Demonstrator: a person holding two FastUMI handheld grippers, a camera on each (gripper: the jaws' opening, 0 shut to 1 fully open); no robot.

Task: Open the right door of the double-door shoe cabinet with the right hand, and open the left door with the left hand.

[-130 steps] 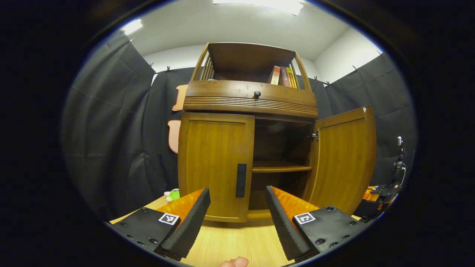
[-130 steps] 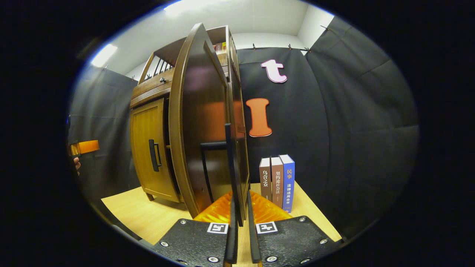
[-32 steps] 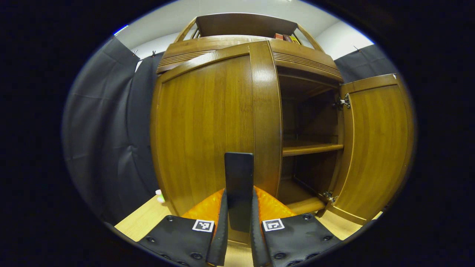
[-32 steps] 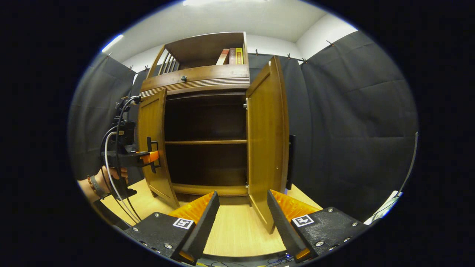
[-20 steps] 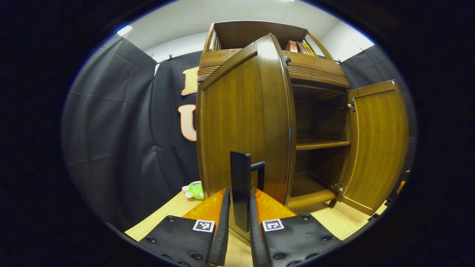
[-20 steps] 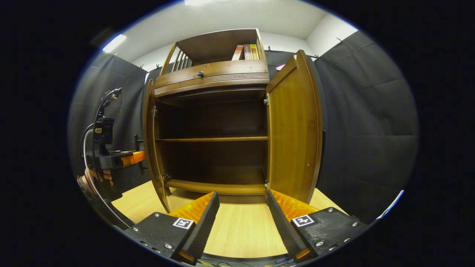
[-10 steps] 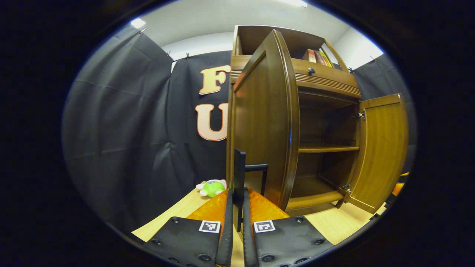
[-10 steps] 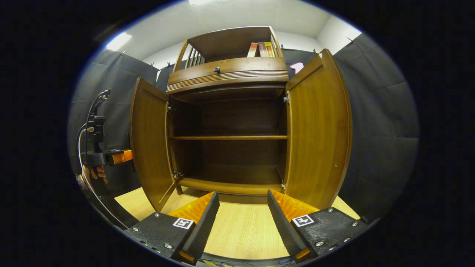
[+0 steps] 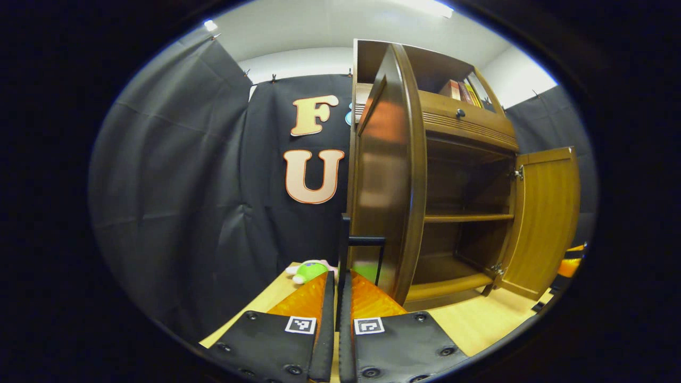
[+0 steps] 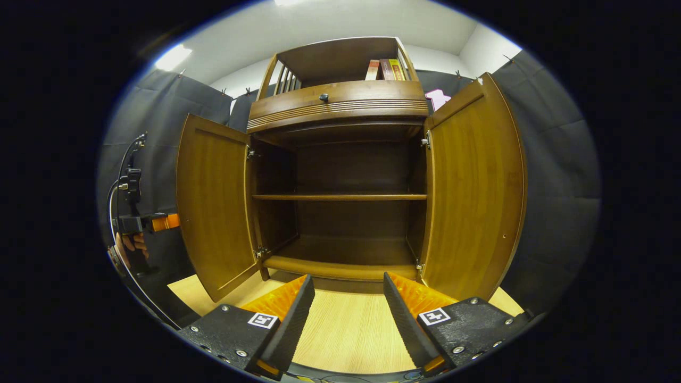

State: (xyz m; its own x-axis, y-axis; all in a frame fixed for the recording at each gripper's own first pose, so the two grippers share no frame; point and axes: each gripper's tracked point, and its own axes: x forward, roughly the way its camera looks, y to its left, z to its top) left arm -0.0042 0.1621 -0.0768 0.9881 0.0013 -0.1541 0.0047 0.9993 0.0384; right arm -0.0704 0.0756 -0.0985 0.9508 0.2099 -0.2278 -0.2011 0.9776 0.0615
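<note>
The brown wooden shoe cabinet (image 10: 340,114) stands with both doors swung wide. In the right gripper view the left door (image 10: 213,205) and the right door (image 10: 473,186) flank the bare shelves. My left gripper (image 9: 336,306) is shut on the left door's black handle (image 9: 346,250), with the door (image 9: 385,175) edge-on just right of it; the same gripper (image 10: 157,222) shows far off beside that door, held by a hand. My right gripper (image 10: 348,306) hangs open in front of the cabinet, with nothing between its fingers.
Books (image 10: 385,69) stand on the cabinet's top shelf above a drawer with a dark knob (image 10: 323,97). A green plush toy (image 9: 308,270) lies on the light wooden tabletop (image 10: 346,330) left of the cabinet. Black cloth walls close in on all sides.
My left gripper has pulled the left door from closed to wide open, turning leftward with it. My right gripper let go of the right door's handle, opened and drew back in front of the cabinet.
</note>
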